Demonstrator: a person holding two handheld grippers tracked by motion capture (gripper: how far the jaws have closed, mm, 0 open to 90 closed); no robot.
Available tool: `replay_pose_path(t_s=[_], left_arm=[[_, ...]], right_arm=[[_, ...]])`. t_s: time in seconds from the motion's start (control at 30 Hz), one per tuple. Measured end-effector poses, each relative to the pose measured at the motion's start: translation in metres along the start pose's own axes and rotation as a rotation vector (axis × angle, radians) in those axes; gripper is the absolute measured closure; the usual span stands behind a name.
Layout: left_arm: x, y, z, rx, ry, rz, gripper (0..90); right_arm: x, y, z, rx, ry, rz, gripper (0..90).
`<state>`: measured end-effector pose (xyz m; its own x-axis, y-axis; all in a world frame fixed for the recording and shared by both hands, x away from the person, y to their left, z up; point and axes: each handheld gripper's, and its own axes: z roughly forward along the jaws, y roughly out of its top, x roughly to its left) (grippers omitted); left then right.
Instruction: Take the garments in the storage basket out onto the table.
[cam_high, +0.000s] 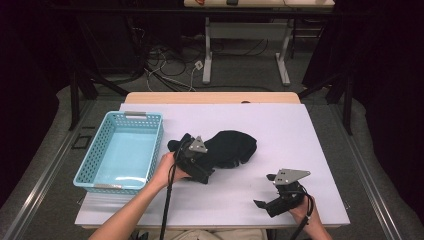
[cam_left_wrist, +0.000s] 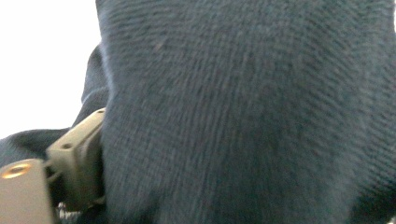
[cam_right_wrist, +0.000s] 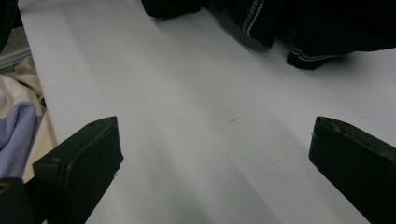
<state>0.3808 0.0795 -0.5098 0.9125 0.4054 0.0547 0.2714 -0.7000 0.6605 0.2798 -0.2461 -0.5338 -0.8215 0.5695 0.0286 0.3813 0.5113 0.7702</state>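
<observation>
- My left hand-held gripper sits at the left end of the black garment, its tip pushed into the cloth.
- Its jaws stand apart rather than pinched; in the left gripper view dark knit fabric drapes right over them, and only one jaw's edge peeks out beside it. I cannot tell whether the pads press on the cloth.
- My right hand-held gripper rests low on the tabletop, well apart from the garment, toward the near right corner.
- Its jaws are spread wide with nothing between them, just bare white surface in the right gripper view.
- The garment lies bunched in a heap near the middle of the tabletop, just to the right of the basket.
- The light blue basket stands left of the garment, its bottom bare, with metal handles at its near and far ends.
- In the right gripper view the garment is cut off at the top edge; only hems with pale stitching show.
- The heap's folds are too dark to make out what kind of garment it is.
</observation>
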Motion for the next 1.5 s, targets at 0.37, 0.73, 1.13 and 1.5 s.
replay_pose_path(t_s=[0.37,0.73,1.13,1.5], left_arm=[[-0.005,-0.015,-0.028,0.006,0.033,0.009,0.0],[-0.016,-0.029,-0.053,0.002,0.066,0.017,0.0],[-0.024,-0.050,-0.082,-0.008,0.109,-0.014,0.0],[-0.034,-0.070,-0.106,-0.028,0.150,-0.036,0.0]], right_arm=[[0.000,0.000,0.001,-0.006,0.002,-0.001,2.0],[0.000,0.000,0.001,-0.008,0.002,0.000,2.1],[0.000,0.000,0.001,-0.017,0.000,-0.005,2.2],[0.001,0.000,0.001,-0.013,-0.003,-0.008,2.2]])
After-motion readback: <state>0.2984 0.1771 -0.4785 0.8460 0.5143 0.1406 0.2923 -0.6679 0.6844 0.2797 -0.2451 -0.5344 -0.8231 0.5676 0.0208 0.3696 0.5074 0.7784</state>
